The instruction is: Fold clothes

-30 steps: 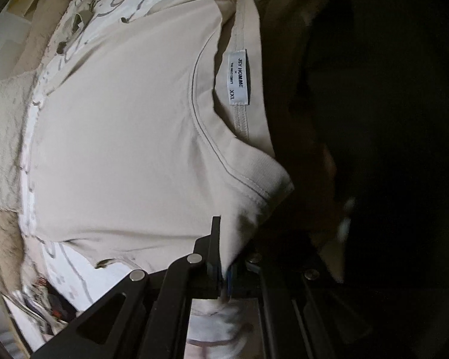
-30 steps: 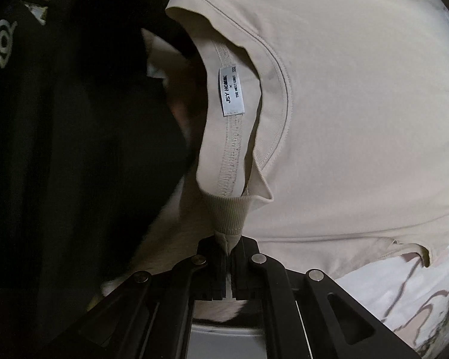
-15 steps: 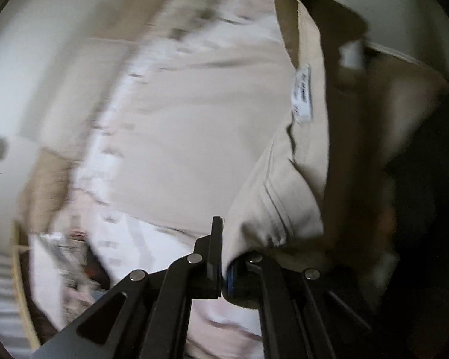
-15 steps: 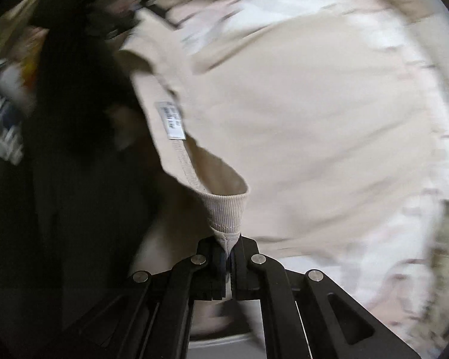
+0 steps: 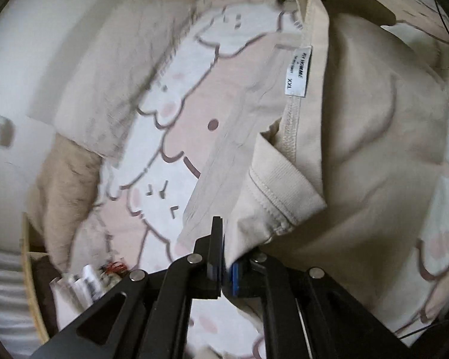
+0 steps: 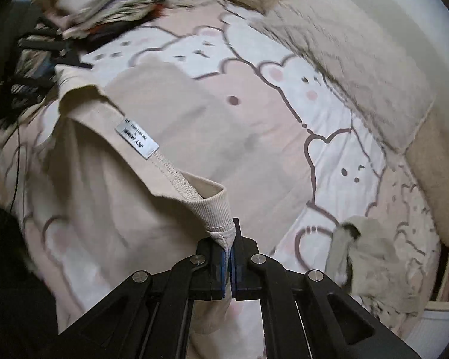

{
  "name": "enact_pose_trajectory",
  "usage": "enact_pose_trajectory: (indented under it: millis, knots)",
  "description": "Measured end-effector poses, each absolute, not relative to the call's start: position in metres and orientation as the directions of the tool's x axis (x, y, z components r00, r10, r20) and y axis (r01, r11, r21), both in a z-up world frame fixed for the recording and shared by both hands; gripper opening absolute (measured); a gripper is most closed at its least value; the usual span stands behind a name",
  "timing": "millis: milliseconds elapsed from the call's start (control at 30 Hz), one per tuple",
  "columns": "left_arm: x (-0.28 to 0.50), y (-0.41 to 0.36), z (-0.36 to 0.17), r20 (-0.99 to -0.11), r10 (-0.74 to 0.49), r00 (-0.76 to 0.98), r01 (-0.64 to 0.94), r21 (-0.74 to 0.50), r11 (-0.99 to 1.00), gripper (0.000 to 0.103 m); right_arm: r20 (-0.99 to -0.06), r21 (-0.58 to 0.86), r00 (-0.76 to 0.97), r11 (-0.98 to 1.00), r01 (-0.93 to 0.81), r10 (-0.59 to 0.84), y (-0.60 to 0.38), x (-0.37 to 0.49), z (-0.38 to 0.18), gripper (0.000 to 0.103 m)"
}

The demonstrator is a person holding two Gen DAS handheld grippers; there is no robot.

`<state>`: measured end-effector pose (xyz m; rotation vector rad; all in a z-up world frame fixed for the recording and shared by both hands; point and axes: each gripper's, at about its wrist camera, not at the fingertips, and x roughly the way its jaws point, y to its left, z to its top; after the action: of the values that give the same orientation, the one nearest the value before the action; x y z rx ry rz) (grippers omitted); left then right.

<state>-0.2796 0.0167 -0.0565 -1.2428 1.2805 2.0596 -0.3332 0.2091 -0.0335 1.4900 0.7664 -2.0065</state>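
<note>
**Beige T-shirt held by its collar over the bed**

The left gripper [image 5: 224, 257] and right gripper [image 6: 229, 248] each have jaws clenched on the beige T-shirt [image 6: 110, 209] at its ribbed collar [image 6: 215, 212], stretching it above the bear-print bedsheet [image 6: 284, 89].

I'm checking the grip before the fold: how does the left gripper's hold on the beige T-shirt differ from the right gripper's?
The left gripper pinches plain fabric just below the collar; the right gripper pinches the ribbed collar band itself. In the left wrist view cloth bunches thickly over one finger; in the right wrist view a narrow folded tip sits between the pads. Both are shut on the beige T-shirt, either side of the white neck label, holding it above the bear-print bedding.
</note>
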Motion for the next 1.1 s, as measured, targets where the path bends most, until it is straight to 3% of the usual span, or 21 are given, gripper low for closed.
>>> enact_pose_trajectory:
  millis: [233,300,367,433,500,533,633,700,800,933,1000,1067,1100]
  knots:
    - [-0.377,0.002,-0.128,-0.952,-0.068,-0.297,-0.758,0.279,-0.59,0.008,-0.985,-0.044,-0.155,-0.758,0.651,-0.077,0.202,-0.433,-0.113,0.003]
    - [-0.393,-0.005,-0.145,-0.968,-0.05,-0.245,-0.763,0.224,-0.606,0.032,-0.99,-0.01,-0.113,-0.765,0.644,-0.082,0.202,-0.444,-0.139,0.003]
    - [-0.409,-0.016,-0.148,-0.976,0.017,-0.217,-0.737,0.152,-0.658,0.043,-0.992,-0.004,-0.1,-0.759,0.651,-0.08,0.202,-0.448,-0.158,0.003]
    - [-0.423,-0.028,-0.147,-0.974,0.089,-0.208,-0.697,0.084,-0.712,0.045,-0.991,-0.026,-0.115,-0.749,0.662,-0.068,0.203,-0.449,-0.172,0.016]
    - [-0.437,-0.039,-0.146,-0.962,0.104,-0.252,-0.638,0.084,-0.766,0.05,-0.981,-0.087,-0.189,-0.769,0.634,-0.044,0.208,-0.454,-0.173,0.067]
    - [-0.443,-0.044,-0.148,-0.957,0.094,-0.275,-0.608,0.097,-0.788,0.05,-0.971,-0.099,-0.232,-0.798,0.595,-0.052,0.216,-0.459,-0.168,0.072]
    - [-0.456,-0.058,-0.156,-0.945,0.007,-0.327,-0.518,0.173,-0.838,0.05,-0.935,-0.088,-0.346,-0.889,0.449,-0.082,0.244,-0.474,-0.148,0.072]
    - [-0.457,-0.067,-0.158,-0.938,-0.021,-0.345,-0.49,0.199,-0.849,0.05,-0.913,-0.004,-0.384,-0.938,0.346,-0.138,0.272,-0.479,-0.132,0.072]
    - [-0.447,-0.083,-0.155,-0.93,-0.042,-0.364,-0.447,0.215,-0.868,0.05,-0.895,0.117,-0.383,-0.948,0.295,-0.229,0.308,-0.46,-0.118,0.072]
    - [-0.41,-0.096,-0.137,-0.933,-0.002,-0.36,-0.42,0.164,-0.892,0.05,-0.898,0.152,-0.357,-0.943,0.296,-0.257,0.327,-0.416,-0.127,0.071]
    - [-0.383,-0.102,-0.125,-0.935,0.042,-0.352,-0.411,0.114,-0.905,0.05,-0.894,0.147,-0.367,-0.942,0.303,-0.258,0.327,-0.399,-0.135,0.05]
    - [-0.348,-0.108,-0.112,-0.936,0.112,-0.333,-0.403,0.033,-0.915,0.05,-0.89,0.137,-0.377,-0.941,0.311,-0.255,0.327,-0.388,-0.147,0.046]
    - [-0.33,-0.107,-0.108,-0.935,0.134,-0.327,-0.401,0.009,-0.916,0.05,-0.892,0.147,-0.367,-0.938,0.313,-0.263,0.327,-0.385,-0.154,0.038]
